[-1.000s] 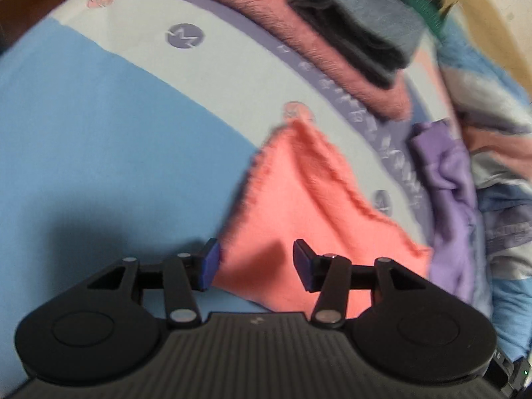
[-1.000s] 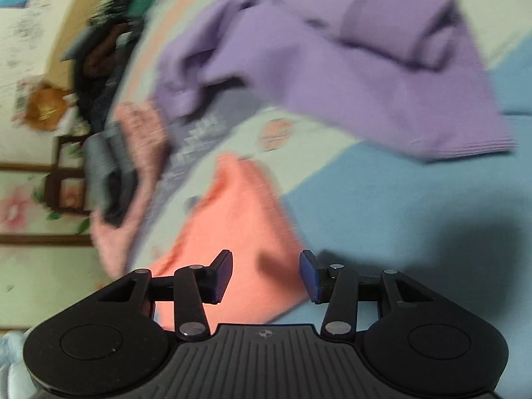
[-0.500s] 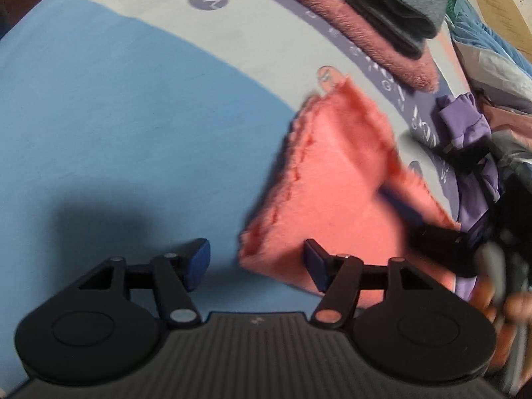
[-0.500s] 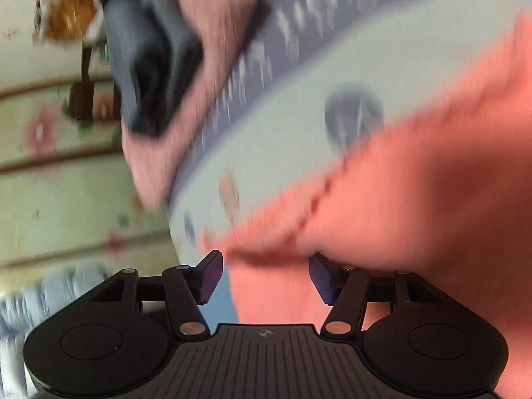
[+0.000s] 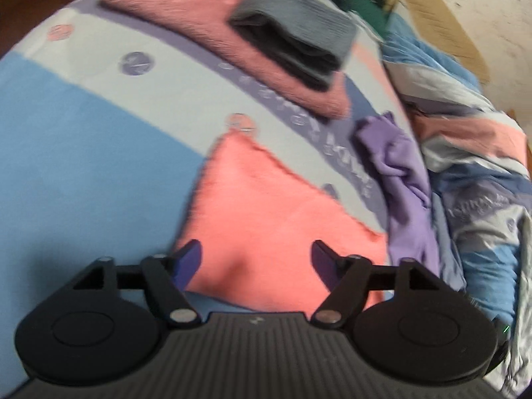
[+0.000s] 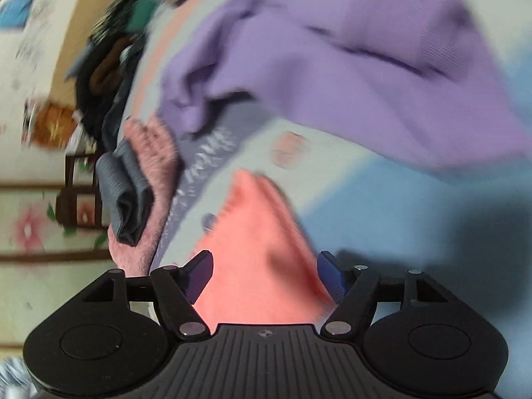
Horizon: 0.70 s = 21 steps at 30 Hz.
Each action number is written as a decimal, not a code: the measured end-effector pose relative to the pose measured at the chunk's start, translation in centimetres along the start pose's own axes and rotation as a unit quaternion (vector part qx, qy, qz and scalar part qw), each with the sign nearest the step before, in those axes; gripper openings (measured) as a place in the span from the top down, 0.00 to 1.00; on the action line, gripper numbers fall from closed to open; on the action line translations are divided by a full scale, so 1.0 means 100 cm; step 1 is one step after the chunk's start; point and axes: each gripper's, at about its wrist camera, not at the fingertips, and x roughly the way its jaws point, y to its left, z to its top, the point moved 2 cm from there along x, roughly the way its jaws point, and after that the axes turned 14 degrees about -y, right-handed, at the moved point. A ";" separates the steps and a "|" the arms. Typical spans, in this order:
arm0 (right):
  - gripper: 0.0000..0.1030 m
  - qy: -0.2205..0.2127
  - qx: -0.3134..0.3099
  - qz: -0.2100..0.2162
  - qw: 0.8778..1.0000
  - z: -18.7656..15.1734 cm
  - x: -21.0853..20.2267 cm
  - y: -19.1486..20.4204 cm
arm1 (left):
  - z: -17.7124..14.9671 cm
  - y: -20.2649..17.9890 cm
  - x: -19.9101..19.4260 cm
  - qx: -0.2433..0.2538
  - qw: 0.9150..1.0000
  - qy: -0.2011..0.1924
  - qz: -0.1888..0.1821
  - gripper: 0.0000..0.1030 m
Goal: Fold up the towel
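A small coral towel (image 5: 266, 219) lies folded flat on the bed sheet (image 5: 83, 139), just ahead of my left gripper (image 5: 254, 261). That gripper hangs above the towel's near edge, open, with nothing between its blue pads. In the right wrist view the same coral towel (image 6: 262, 249) points away from me. My right gripper (image 6: 266, 276) hovers over its near end, open and empty.
A folded pink towel (image 5: 216, 33) with a folded grey towel (image 5: 296, 36) on top lies at the back. A crumpled purple cloth (image 5: 405, 186) lies right of the coral towel, large in the right wrist view (image 6: 349, 66). A heaped quilt (image 5: 472, 173) fills the right side.
The right gripper, low over the coral towel half a second ago, has pulled back and no longer shows in the left wrist view. The left gripper has shifted so the towel sits centred between its fingers.
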 end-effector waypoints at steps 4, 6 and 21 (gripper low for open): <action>0.41 0.000 0.072 0.007 0.997 -0.018 0.000 -0.032 | -0.017 -0.031 0.015 0.029 0.999 0.020 -0.023 0.21; 0.46 -0.007 0.093 0.013 0.996 -0.027 0.003 -0.037 | -0.026 -0.039 0.028 0.039 0.999 0.029 -0.019 0.21; 0.93 -0.028 0.052 0.025 0.998 -0.033 -0.011 -0.019 | -0.037 -0.015 0.021 0.016 0.999 0.043 -0.005 0.20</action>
